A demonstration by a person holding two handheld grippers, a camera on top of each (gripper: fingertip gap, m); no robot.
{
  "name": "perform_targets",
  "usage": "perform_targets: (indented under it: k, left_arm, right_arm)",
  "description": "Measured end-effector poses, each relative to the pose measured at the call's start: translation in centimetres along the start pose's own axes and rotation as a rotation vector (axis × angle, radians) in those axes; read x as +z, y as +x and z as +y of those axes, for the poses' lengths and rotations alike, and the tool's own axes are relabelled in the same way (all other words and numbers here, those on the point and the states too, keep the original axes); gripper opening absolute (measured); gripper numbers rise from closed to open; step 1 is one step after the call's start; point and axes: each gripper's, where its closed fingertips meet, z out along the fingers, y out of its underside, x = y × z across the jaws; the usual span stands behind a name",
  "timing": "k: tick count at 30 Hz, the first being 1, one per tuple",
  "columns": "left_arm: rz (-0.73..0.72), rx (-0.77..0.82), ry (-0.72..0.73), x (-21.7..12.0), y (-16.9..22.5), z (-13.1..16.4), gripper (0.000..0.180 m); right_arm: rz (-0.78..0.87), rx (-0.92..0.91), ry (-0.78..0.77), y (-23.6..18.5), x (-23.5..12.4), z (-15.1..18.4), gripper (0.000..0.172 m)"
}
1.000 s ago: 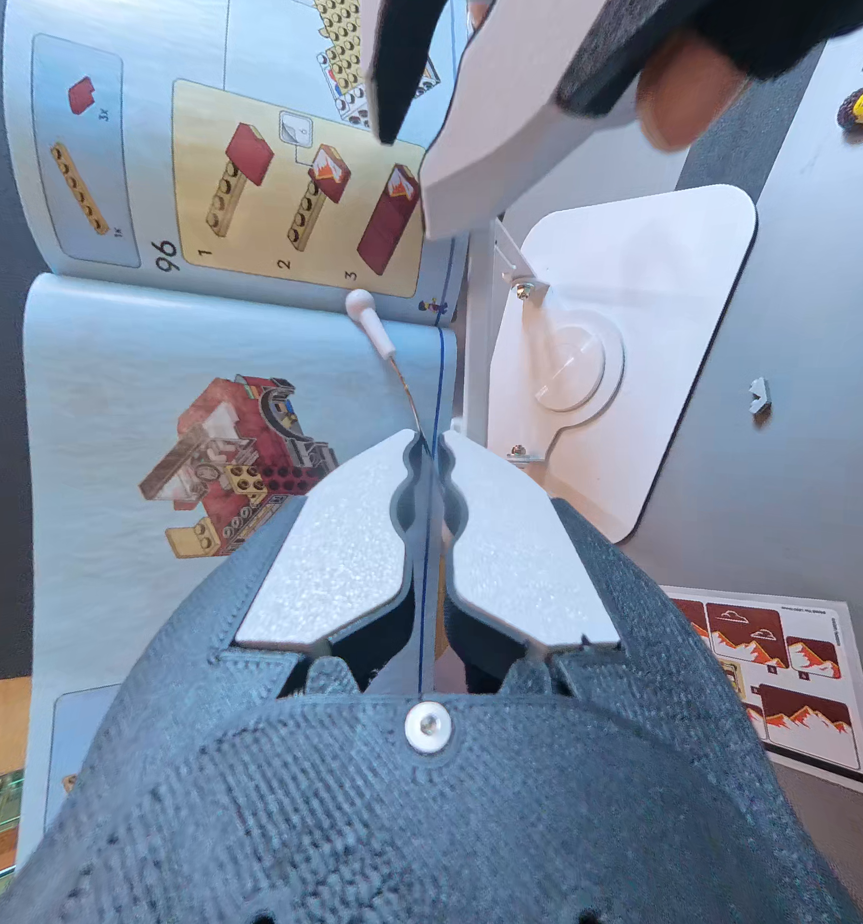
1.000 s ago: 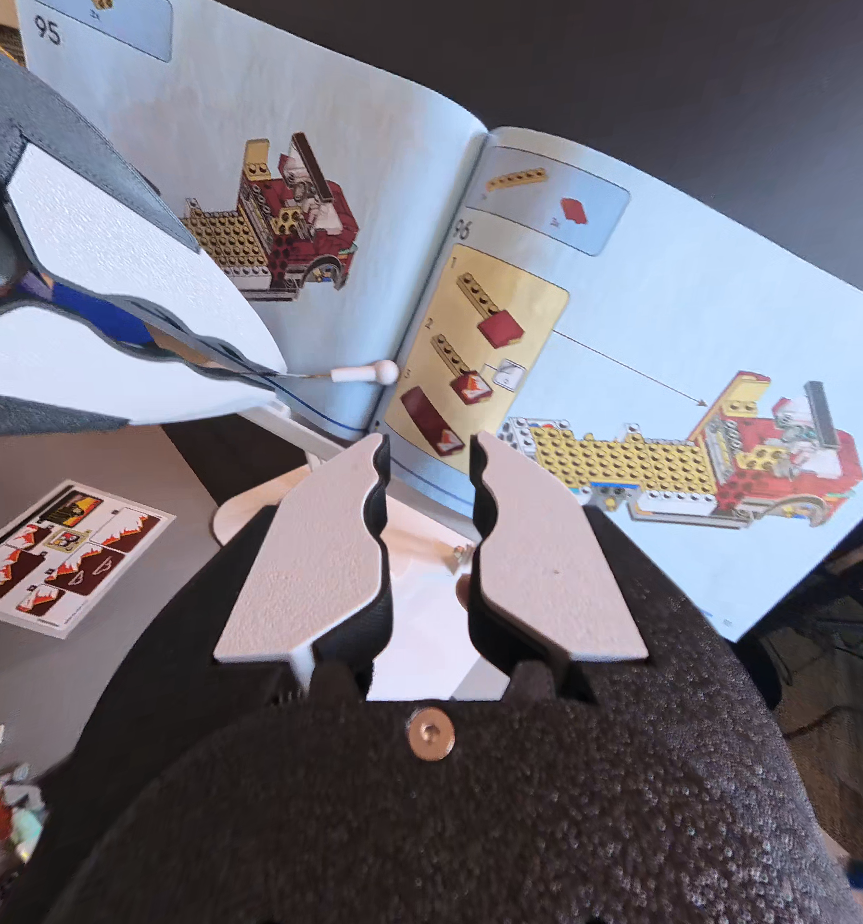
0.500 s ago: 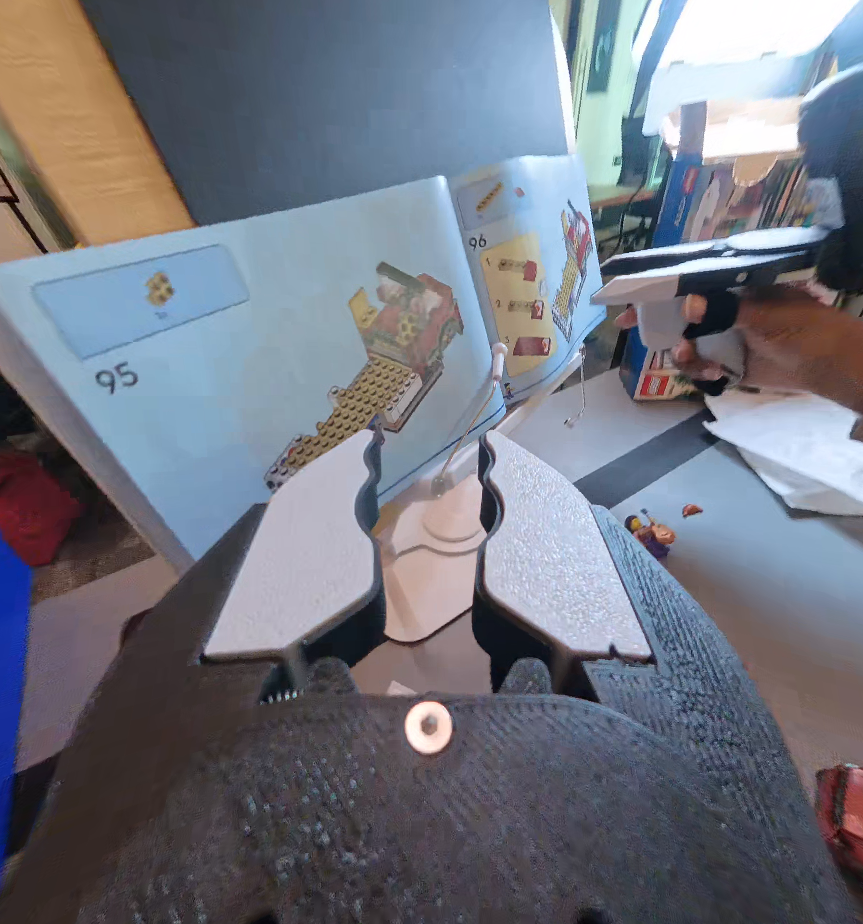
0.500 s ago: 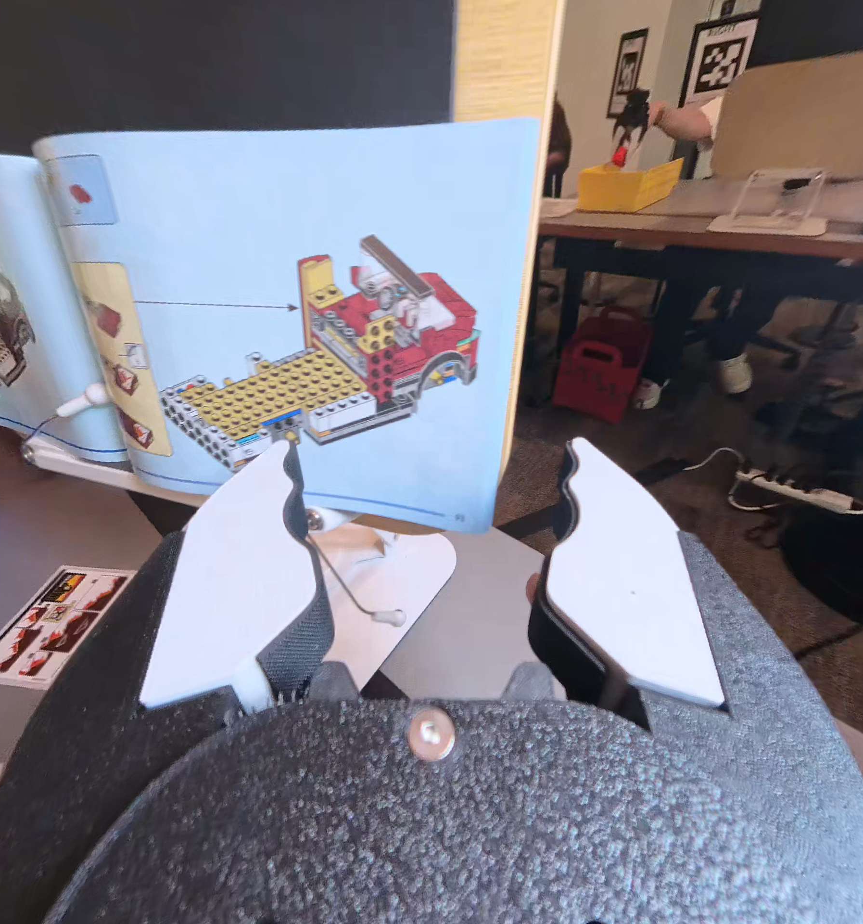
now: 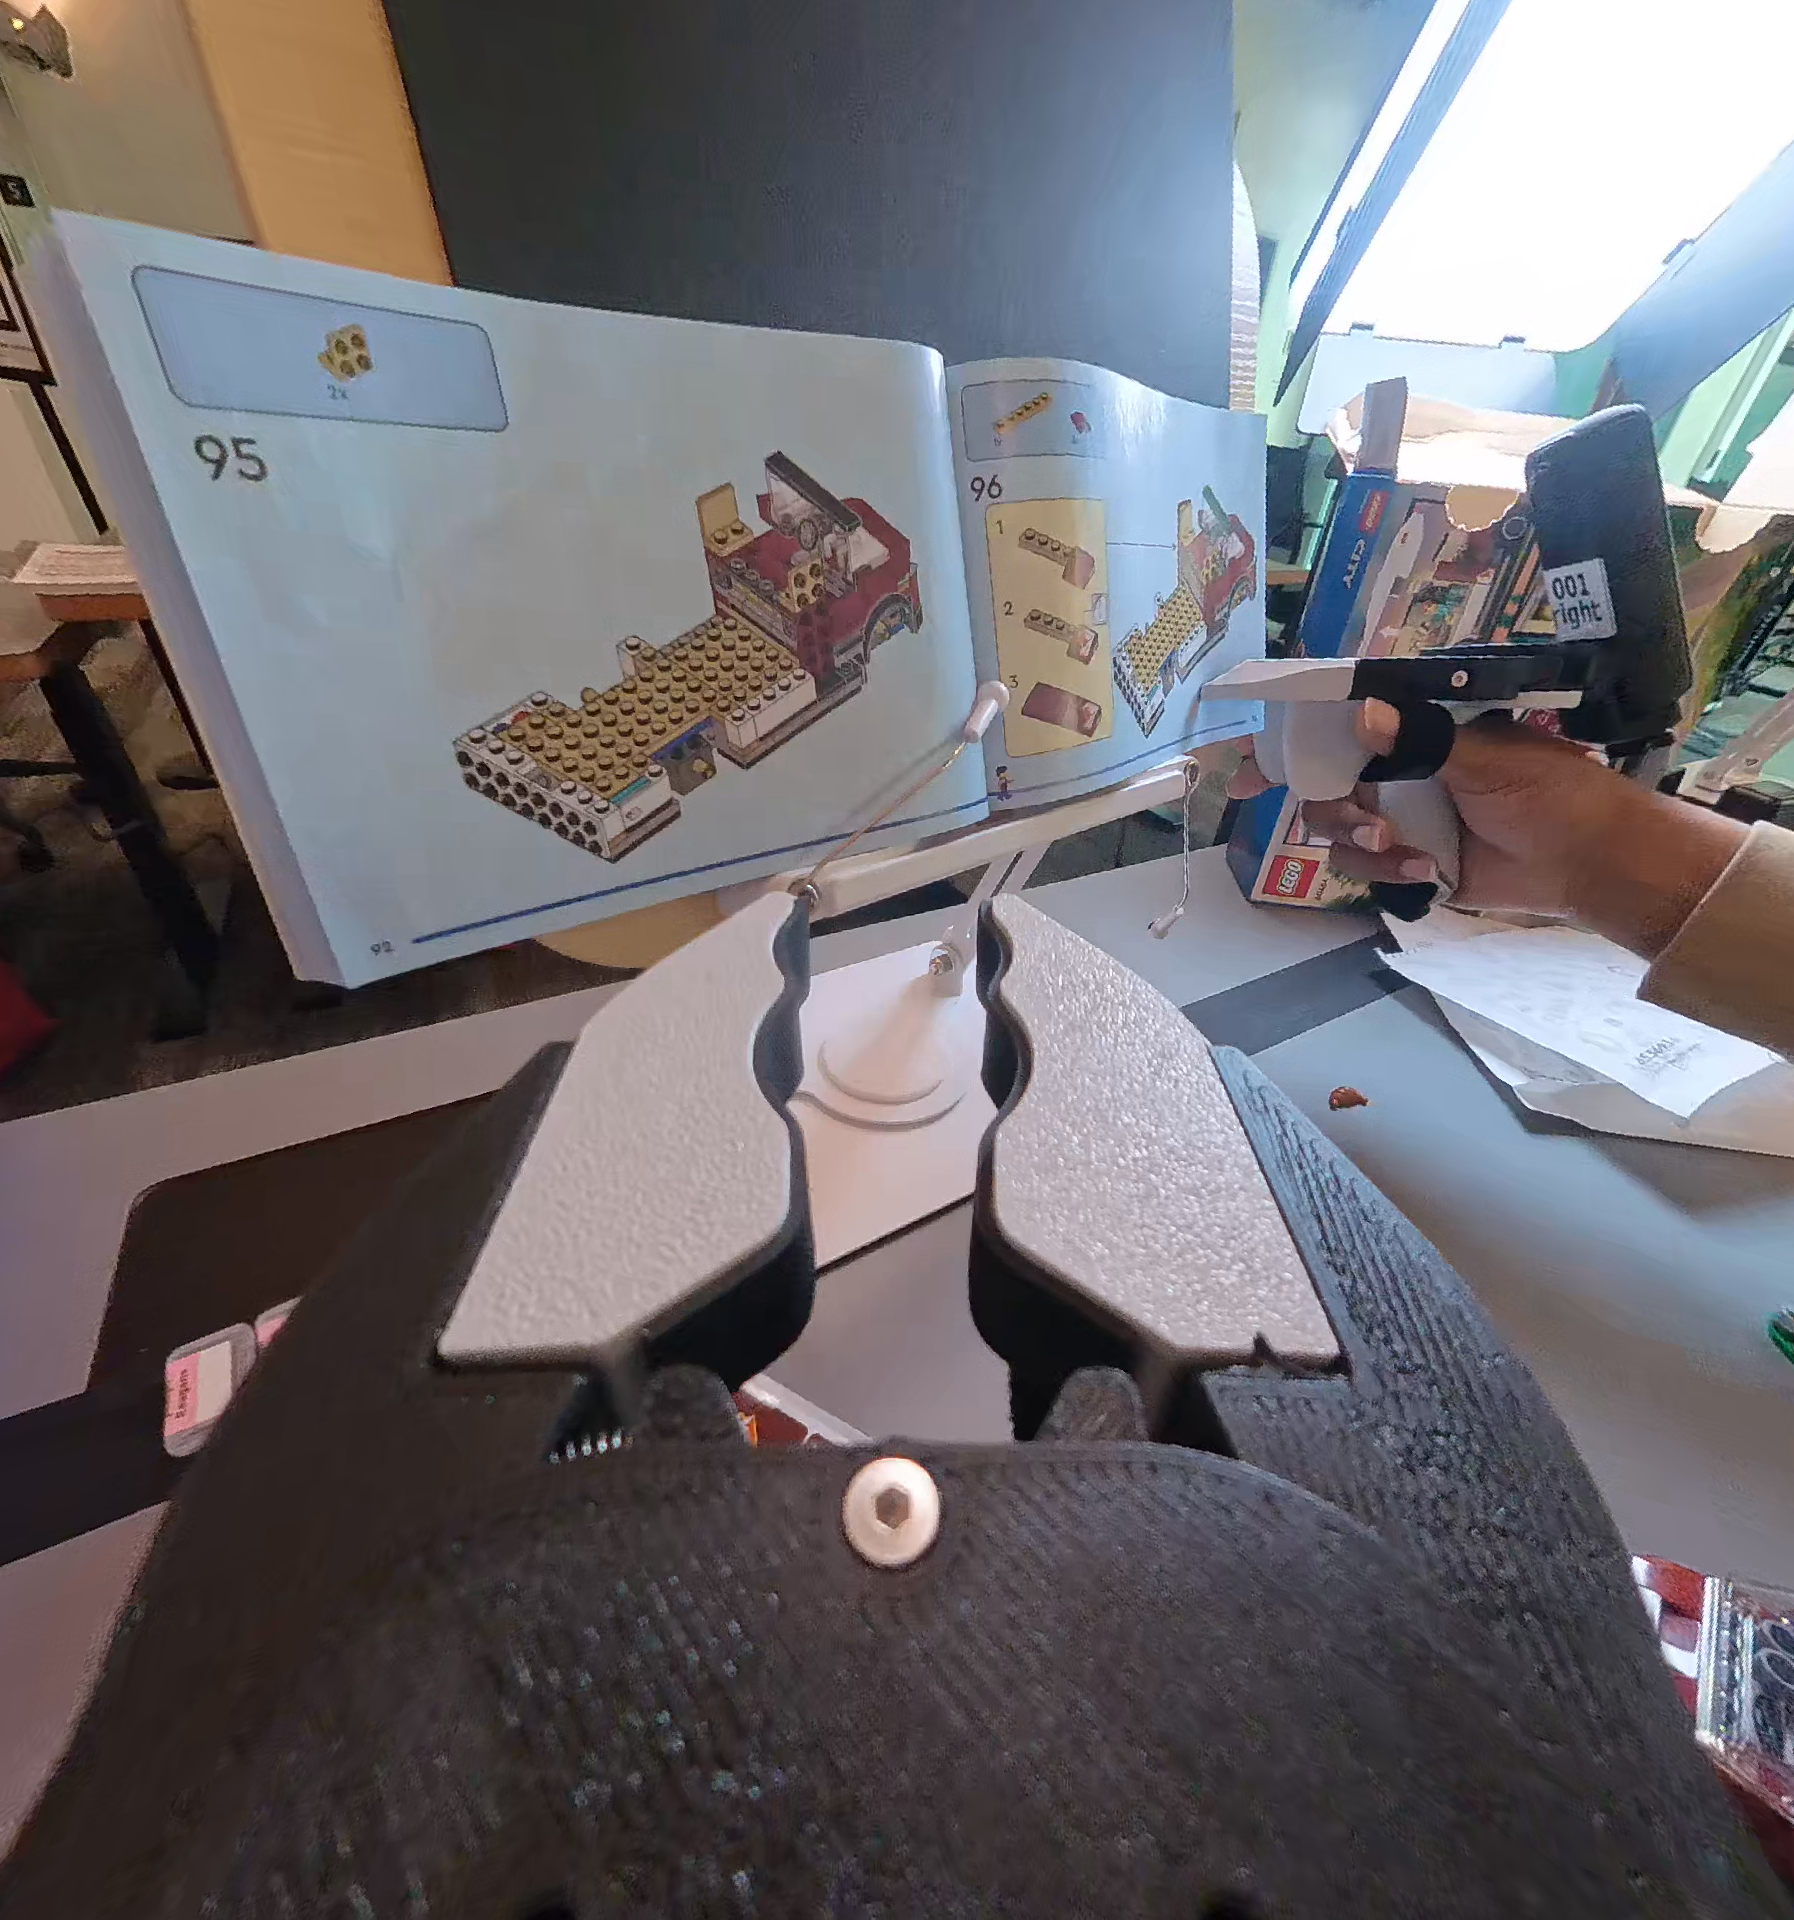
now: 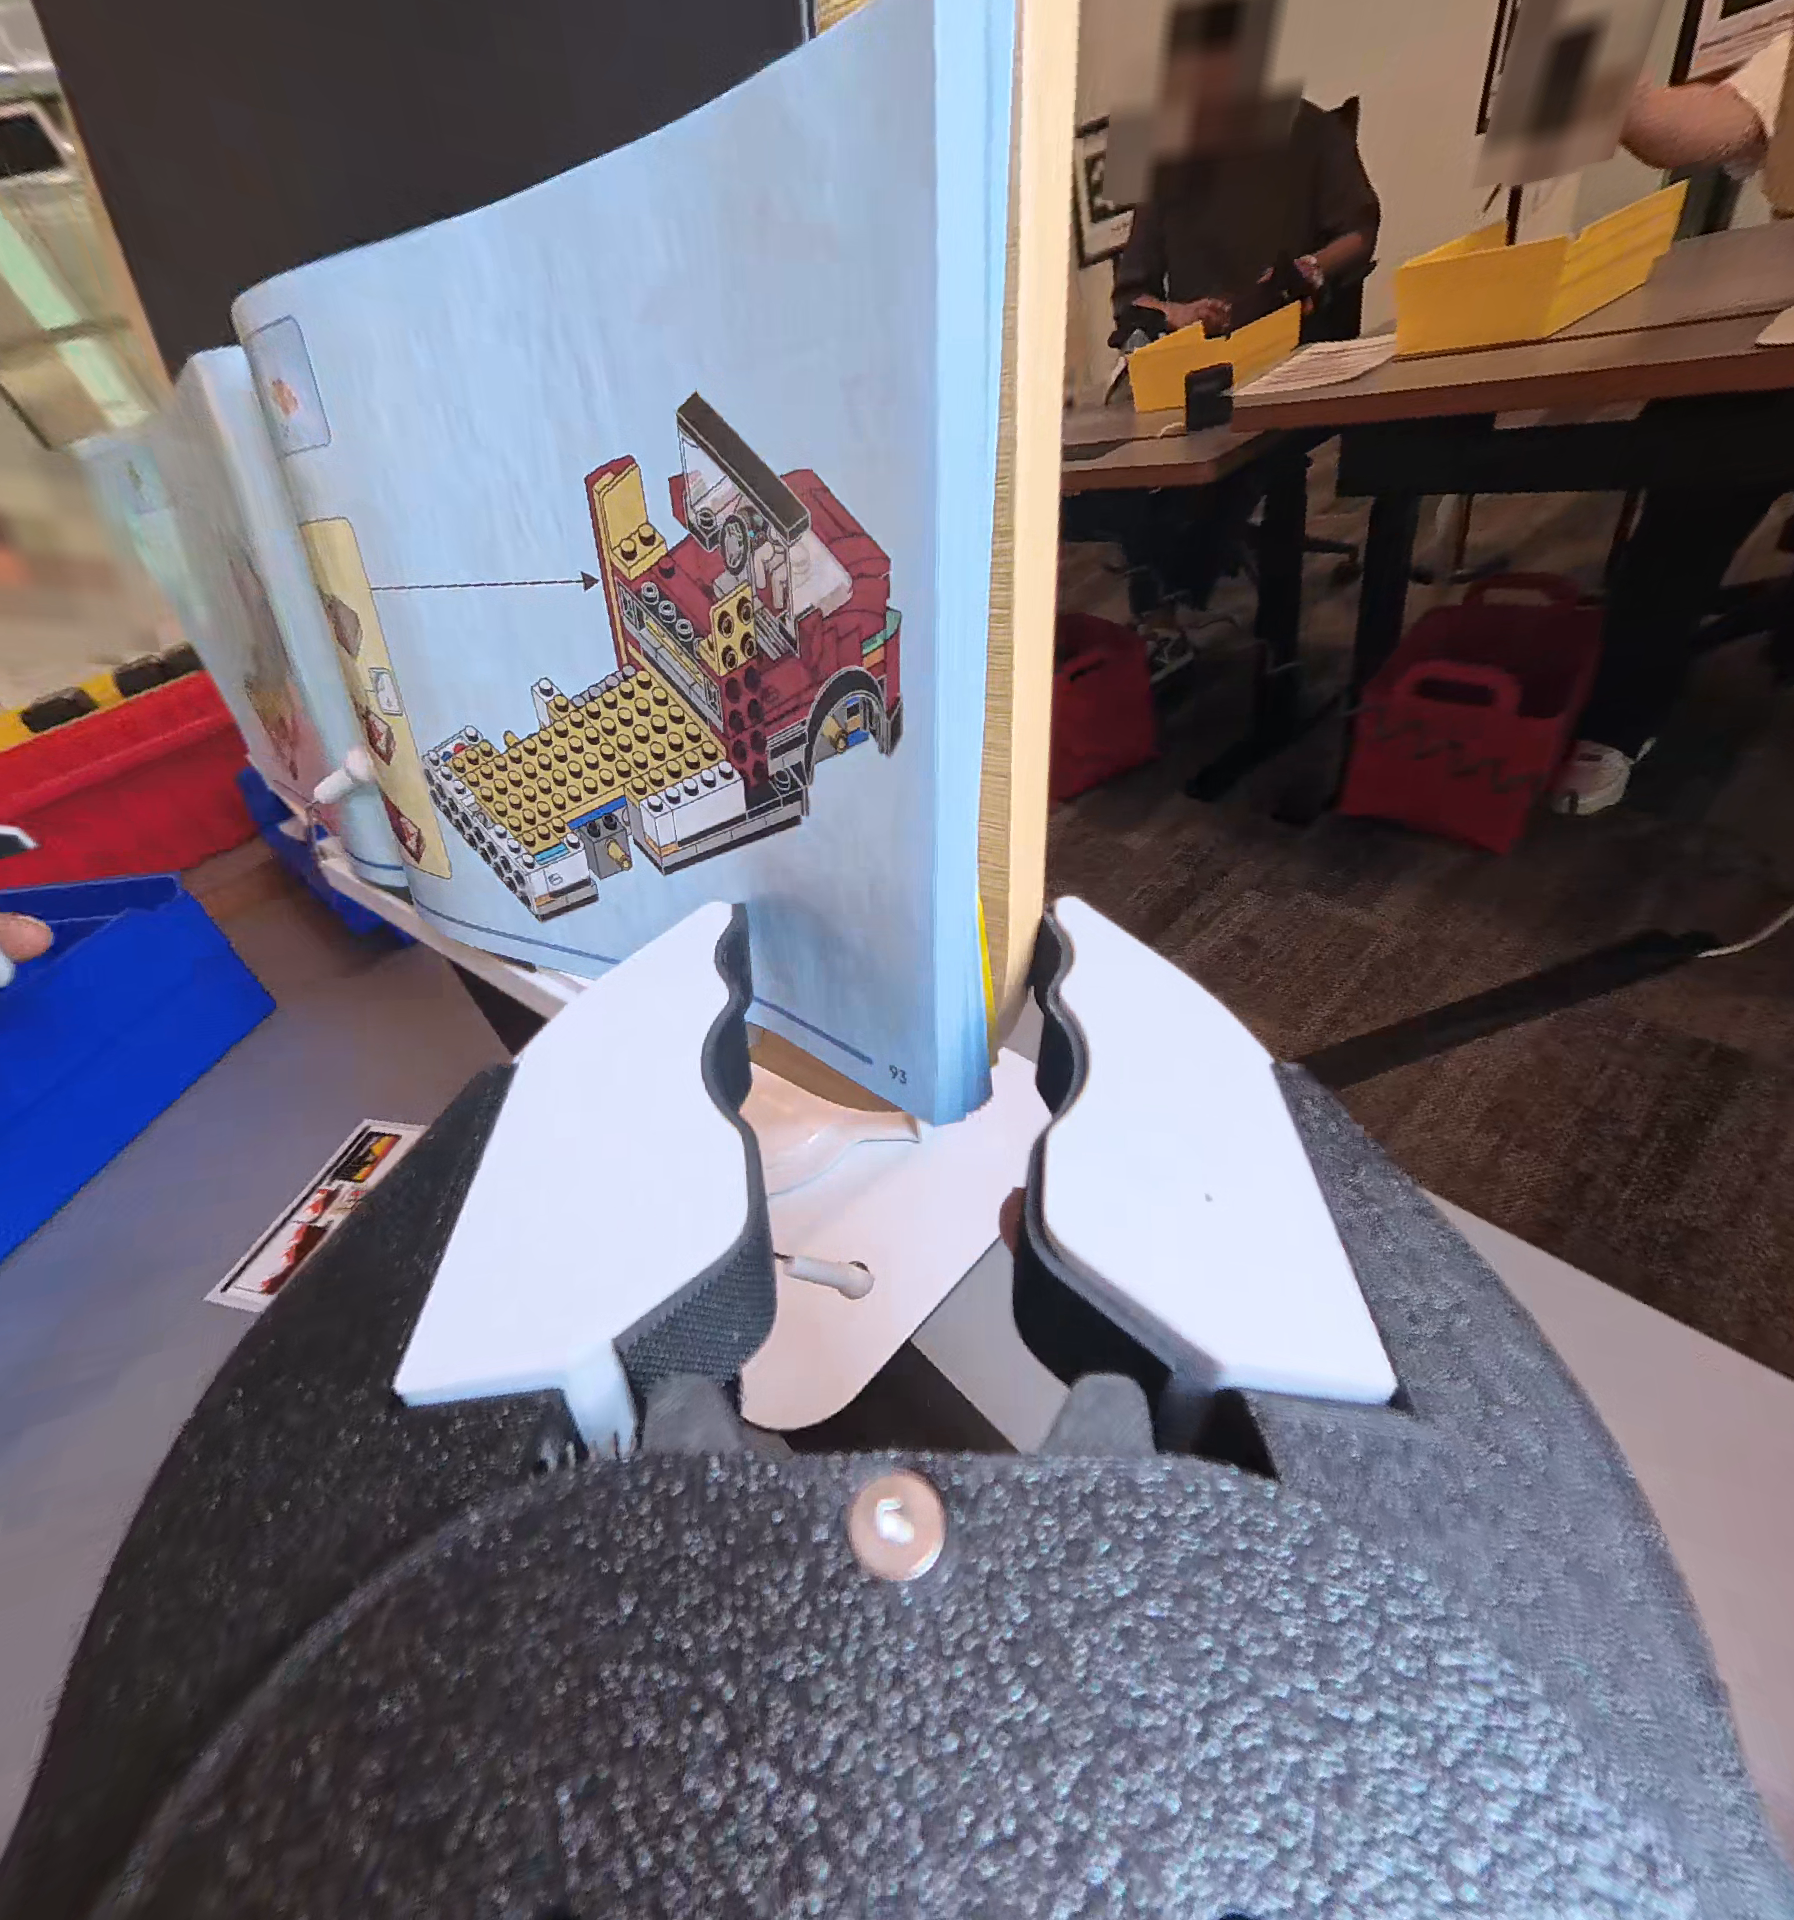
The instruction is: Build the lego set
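1. Left wrist view: the left hand-held gripper (image 5: 888, 920) hangs released, empty, near a white stand (image 5: 986, 847) propping the open booklet (image 5: 560, 582) upright on the desk (image 5: 1495, 1195).
2. Right hand-held gripper (image 6: 888, 961) straddles the booklet's right edge, unclenched.

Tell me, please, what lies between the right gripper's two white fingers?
In the right wrist view, the lower outer corner of the open light-blue instruction booklet stands between the right gripper's spread fingers.

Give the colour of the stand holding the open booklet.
White; the stand shows best in the left wrist view.
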Motion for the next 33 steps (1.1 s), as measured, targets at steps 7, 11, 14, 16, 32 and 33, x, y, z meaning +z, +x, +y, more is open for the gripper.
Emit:
perform_targets:
  k: [7, 11, 14, 16, 32, 33]
  left_arm:
    - [-0.025, 0.005, 0.049, -0.7, -0.1, -0.8, 0.027]
    - [-0.044, 0.022, 0.079, -1.1, 0.0, -1.1, 0.024]
    - [-0.061, 0.027, 0.086, -1.3, 0.1, -1.1, 0.021]
    - [-0.079, 0.05, 0.092, -1.5, 0.1, -1.1, 0.02]
    - [-0.418, 0.155, 0.236, 2.2, -6.0, -8.5, 0.0]
    - [-0.418, 0.146, 0.237, 2.7, -6.2, -8.4, 0.0]
  right_arm:
    - [0.173, -0.089, 0.031, -1.0, -3.3, -1.5, 0.069]
    - [0.193, -0.269, 0.065, -7.7, -8.0, -1.6, 0.064]
    - [0.148, -0.305, 0.066, -14.0, -11.6, 0.3, 0.057]
    - [0.108, -0.255, 0.062, -18.0, -13.5, 2.4, 0.052]
    - [0.232, -0.255, 0.206, -21.0, -18.9, 9.6, 0.012]
    - [0.236, -0.256, 0.21, -20.8, -19.0, 9.6, 0.012]
